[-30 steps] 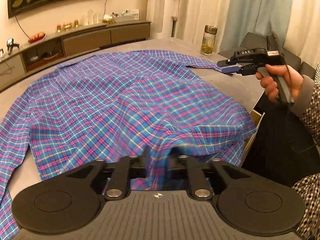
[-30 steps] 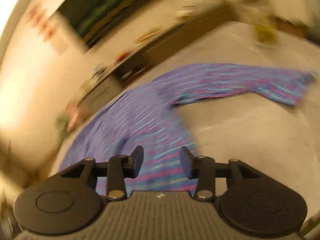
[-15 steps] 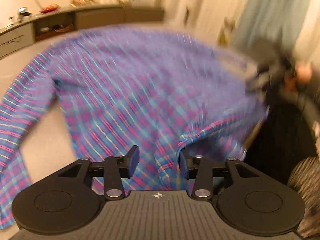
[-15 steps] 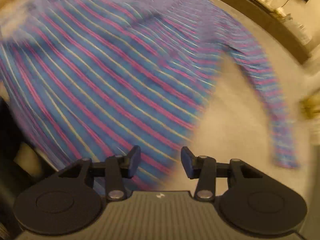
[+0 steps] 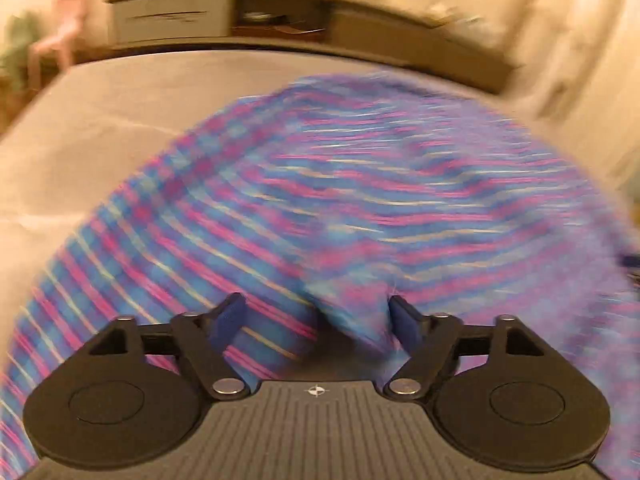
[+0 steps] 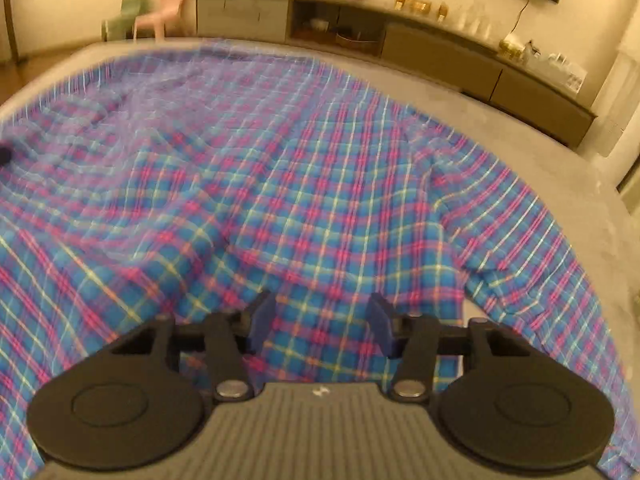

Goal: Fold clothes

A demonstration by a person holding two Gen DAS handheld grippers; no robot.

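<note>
A blue, pink and yellow plaid shirt (image 6: 304, 184) lies spread on a grey table (image 6: 560, 168), one sleeve (image 6: 532, 248) running down the right side. My right gripper (image 6: 320, 320) is open and empty just above the shirt's near part. In the left wrist view the shirt (image 5: 360, 200) is motion-blurred and bunched in a raised fold. My left gripper (image 5: 318, 320) is open wide, with a fold of cloth lying between its fingers, not clamped.
A long low sideboard (image 6: 400, 40) with bottles and dishes stands along the far wall. A pink chair (image 6: 164, 8) and a green one (image 6: 124, 12) stand at the back left. Bare grey table (image 5: 100, 128) shows left of the shirt.
My left gripper has opened and let go of the shirt edge, then swung left. My right gripper has swung from the sleeve side to over the shirt's body and stays open.
</note>
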